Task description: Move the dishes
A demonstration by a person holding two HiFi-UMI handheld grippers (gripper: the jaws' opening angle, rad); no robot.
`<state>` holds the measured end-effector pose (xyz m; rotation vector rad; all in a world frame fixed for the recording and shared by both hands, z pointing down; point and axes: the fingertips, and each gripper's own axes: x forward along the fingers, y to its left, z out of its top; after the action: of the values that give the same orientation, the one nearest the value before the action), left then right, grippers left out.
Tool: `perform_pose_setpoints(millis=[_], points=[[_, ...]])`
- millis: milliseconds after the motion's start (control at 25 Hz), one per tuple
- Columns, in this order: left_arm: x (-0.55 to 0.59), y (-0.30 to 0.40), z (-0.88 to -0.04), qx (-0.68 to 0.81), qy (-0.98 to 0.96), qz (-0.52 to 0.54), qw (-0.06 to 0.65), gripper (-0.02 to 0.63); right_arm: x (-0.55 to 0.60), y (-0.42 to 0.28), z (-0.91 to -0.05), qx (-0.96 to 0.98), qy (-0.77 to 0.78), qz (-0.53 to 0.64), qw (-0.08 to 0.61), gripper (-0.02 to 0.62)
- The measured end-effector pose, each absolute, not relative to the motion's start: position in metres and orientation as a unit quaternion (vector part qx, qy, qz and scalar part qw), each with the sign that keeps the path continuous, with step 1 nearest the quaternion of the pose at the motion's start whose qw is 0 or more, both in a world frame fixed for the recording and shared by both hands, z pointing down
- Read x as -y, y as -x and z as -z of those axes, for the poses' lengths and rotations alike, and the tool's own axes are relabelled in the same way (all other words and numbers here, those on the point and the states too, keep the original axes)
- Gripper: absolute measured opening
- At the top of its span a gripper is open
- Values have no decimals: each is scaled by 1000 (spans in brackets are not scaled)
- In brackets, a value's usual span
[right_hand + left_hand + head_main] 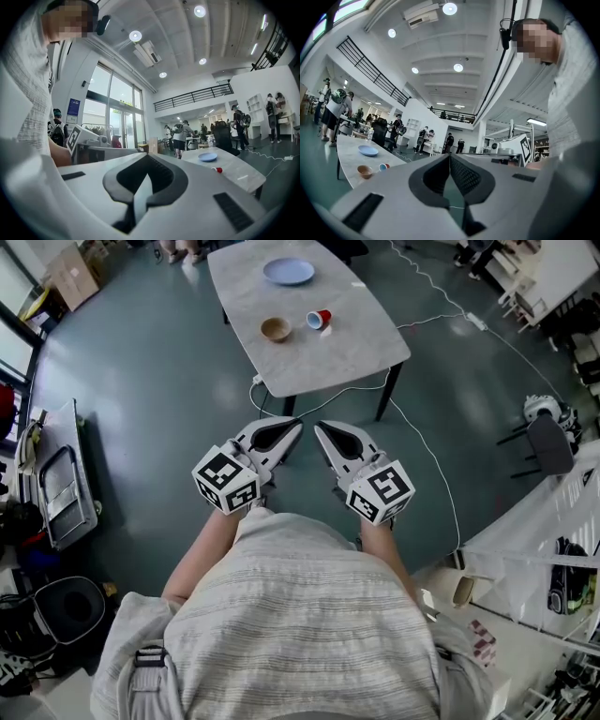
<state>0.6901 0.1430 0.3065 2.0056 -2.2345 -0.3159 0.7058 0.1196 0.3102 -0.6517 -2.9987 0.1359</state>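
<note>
A: Where are the dishes?
B: Blue plate (289, 271) at the counter's (356, 348) far end. Brown bowl (276, 329) and red cup (319, 320), on its side, sit nearer, just beside each other.
A: The tongs?
B: Left tongs (294, 426) and right tongs (320, 428) are pressed together, empty, over the floor (159, 381).

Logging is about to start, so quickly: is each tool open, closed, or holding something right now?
Left tool: closed, holding nothing.
Right tool: closed, holding nothing.
</note>
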Motion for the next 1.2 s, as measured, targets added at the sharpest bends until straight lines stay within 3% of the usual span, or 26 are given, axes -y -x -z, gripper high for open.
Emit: perform_pose_setpoints(millis=[600, 1200], points=[[-165, -630, -327, 758, -636, 124, 72, 21, -132, -650, -327, 970, 232, -63, 38, 18], [-272, -454, -339, 797, -585, 135, 69, 21, -203, -467, -344, 961, 260, -54, 76, 18]])
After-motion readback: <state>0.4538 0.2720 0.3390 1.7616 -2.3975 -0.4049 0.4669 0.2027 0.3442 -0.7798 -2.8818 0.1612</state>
